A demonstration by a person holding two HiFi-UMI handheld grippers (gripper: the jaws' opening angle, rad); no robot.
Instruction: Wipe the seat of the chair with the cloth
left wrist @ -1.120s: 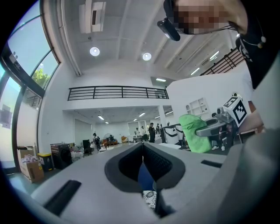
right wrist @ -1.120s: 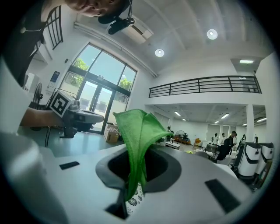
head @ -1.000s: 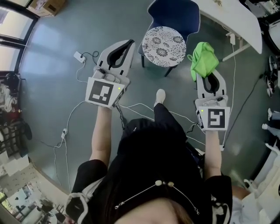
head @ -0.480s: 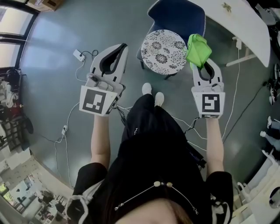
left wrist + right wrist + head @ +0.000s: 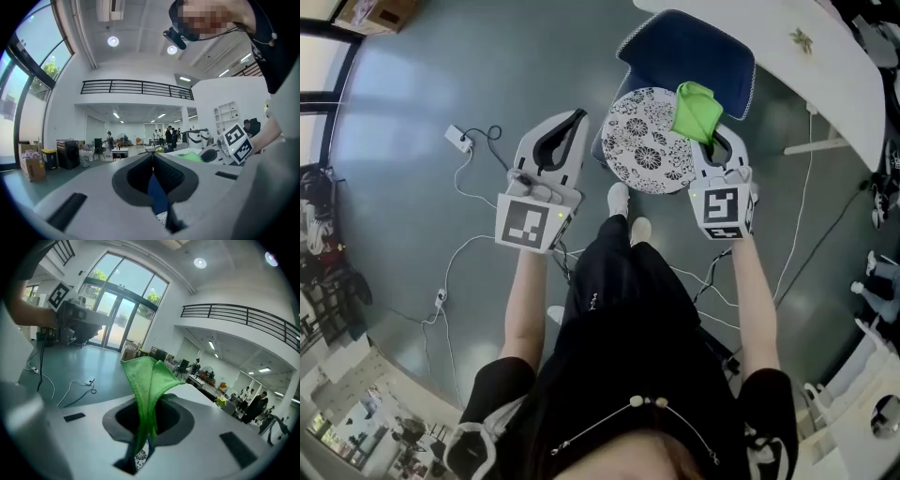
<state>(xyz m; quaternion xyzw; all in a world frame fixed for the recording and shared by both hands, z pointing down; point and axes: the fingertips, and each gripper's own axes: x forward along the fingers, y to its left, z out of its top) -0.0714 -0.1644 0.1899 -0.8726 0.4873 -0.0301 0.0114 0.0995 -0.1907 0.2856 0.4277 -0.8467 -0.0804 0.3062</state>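
Note:
The chair [image 5: 703, 56] has a dark blue backrest and a round seat [image 5: 649, 139] with a black-and-white floral pattern; it stands on the floor ahead of the person. My right gripper [image 5: 705, 129] is shut on the green cloth [image 5: 696, 110], which hangs over the seat's right edge against the backrest. In the right gripper view the green cloth [image 5: 146, 385] is pinched between the jaws, and the patterned seat shows below. My left gripper [image 5: 574, 120] is shut with nothing in it, just left of the seat. In the left gripper view my left gripper [image 5: 153, 158] has its jaws together.
A white table [image 5: 806, 52] stands right of the chair with a cable hanging beside it. Cables and a power strip [image 5: 457, 139] lie on the grey floor at left. The person's feet [image 5: 619, 199] stand just before the seat.
The right gripper with the cloth has moved left and forward, from beside the chair to over the seat's right edge. The left gripper has come closer to the seat.

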